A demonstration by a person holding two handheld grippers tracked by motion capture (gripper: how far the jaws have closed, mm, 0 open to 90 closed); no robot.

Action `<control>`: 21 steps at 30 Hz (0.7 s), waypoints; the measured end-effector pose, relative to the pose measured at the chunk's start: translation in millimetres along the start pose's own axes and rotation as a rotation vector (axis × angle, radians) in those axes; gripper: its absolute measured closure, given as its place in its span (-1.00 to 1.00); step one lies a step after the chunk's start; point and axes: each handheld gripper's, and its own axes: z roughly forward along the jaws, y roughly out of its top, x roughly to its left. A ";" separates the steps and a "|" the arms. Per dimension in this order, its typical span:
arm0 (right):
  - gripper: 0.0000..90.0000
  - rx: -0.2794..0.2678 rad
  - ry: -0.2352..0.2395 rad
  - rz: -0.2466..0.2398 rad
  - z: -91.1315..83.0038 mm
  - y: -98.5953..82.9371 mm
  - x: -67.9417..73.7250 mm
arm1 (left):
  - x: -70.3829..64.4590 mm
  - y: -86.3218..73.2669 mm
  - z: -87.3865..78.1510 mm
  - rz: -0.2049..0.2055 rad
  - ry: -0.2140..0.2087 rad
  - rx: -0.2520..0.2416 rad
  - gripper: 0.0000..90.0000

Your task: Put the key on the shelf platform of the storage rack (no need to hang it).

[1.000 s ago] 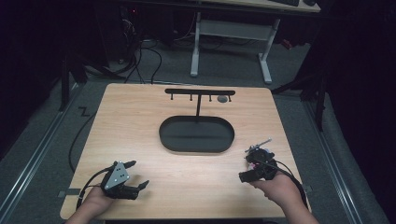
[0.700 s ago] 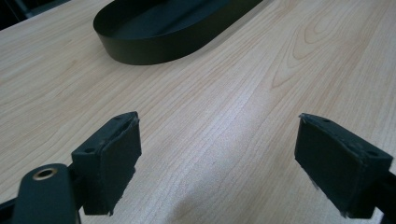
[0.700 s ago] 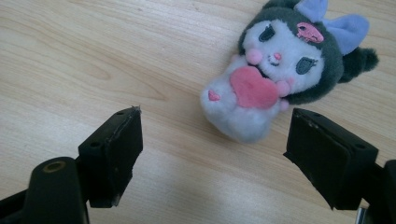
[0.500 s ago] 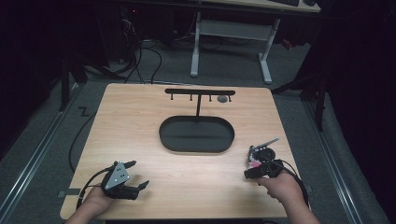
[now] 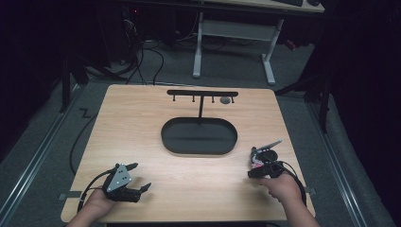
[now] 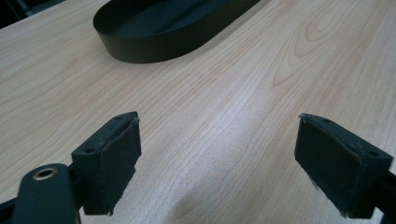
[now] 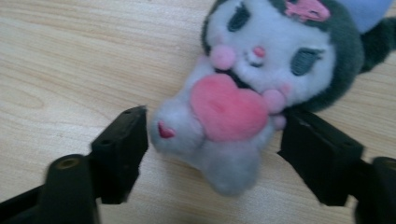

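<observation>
While lying on the wooden table, just right of the black oval tray and toward the near edge, small plush toy with pink heart sits between the spread jaws of the right gripper, neither pad clearly pressing it. Left gripper, near-left of the tray, wide open over bare wood, holding nothing.

My desk is evenly lit from above while the room around it sinks into black. In my right gripper view the plush toy looks soft and blurred.
</observation>
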 end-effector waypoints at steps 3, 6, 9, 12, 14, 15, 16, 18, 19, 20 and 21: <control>-0.28 -0.011 0.002 -0.007 -1.3 -2.3 -1.9 | -0.2 -0.1 0.0 0.002 0.002 0.000 -0.66; -0.22 -0.011 -0.001 -0.018 -3.4 -3.9 -2.3 | -0.3 0.0 0.1 0.002 0.003 0.001 -0.66; -0.16 -0.019 -0.002 -0.034 -5.1 -6.0 -2.9 | -0.4 0.0 -0.1 0.002 0.004 0.003 -0.66; -0.11 -0.040 -0.004 -0.066 -6.6 -8.1 -2.3 | -0.3 -0.1 0.0 0.000 0.005 0.001 -0.66; -0.10 -0.042 -0.002 -0.079 -7.1 -8.7 -1.7 | -0.2 -0.1 0.1 -0.001 0.004 0.001 -0.66; -0.10 -0.044 0.003 -0.082 -7.2 -8.8 -1.6 | -0.2 -0.1 0.1 -0.002 0.005 0.001 -0.66; -0.12 -0.044 0.004 -0.087 -7.3 -8.9 -1.6 | -0.2 -0.1 0.0 -0.002 0.005 0.001 -0.66; -0.21 -0.033 0.015 -0.066 -7.0 -7.8 -3.4 | -0.3 -0.2 0.0 -0.001 0.005 0.001 -0.66; -0.28 -0.028 0.019 -0.053 -6.8 -7.2 -4.3 | -0.2 -0.2 0.0 -0.001 0.004 0.001 -0.66; -0.38 -0.025 0.029 -0.031 -6.1 -6.0 -5.4 | -0.1 -0.2 0.0 -0.002 0.003 0.001 -0.66; -0.46 -0.021 0.035 -0.018 -5.5 -4.8 -6.1 | 0.0 -0.1 -0.1 -0.002 0.003 0.002 -0.66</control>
